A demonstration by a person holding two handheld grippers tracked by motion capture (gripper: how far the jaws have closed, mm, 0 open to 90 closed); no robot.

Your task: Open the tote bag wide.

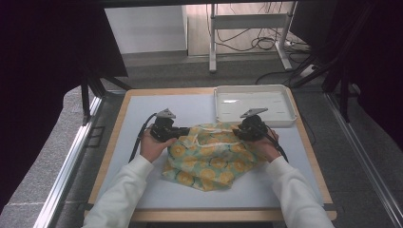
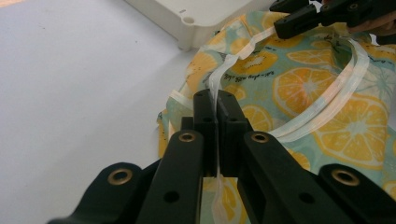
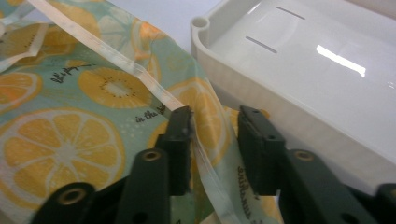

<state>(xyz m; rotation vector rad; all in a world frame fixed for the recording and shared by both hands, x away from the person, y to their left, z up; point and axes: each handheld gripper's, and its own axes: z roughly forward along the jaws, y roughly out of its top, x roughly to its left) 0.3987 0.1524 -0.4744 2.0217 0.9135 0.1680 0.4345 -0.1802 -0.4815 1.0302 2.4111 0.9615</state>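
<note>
left gripper [image 2: 217, 100] clamped on the white strap [image 2: 322, 105] of the lemon-print cloth [image 1: 209, 156], mid-table before the tray [image 1: 252, 105]. right gripper [image 3: 212, 126], jaws part-open astride the strap, may close off-centre and miss it.

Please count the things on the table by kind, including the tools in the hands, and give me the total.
Cloth item with lemon print and white strap: 1
White tray: 1
Hand-held claws, left claw and right claw: 2
Total: 4
</note>
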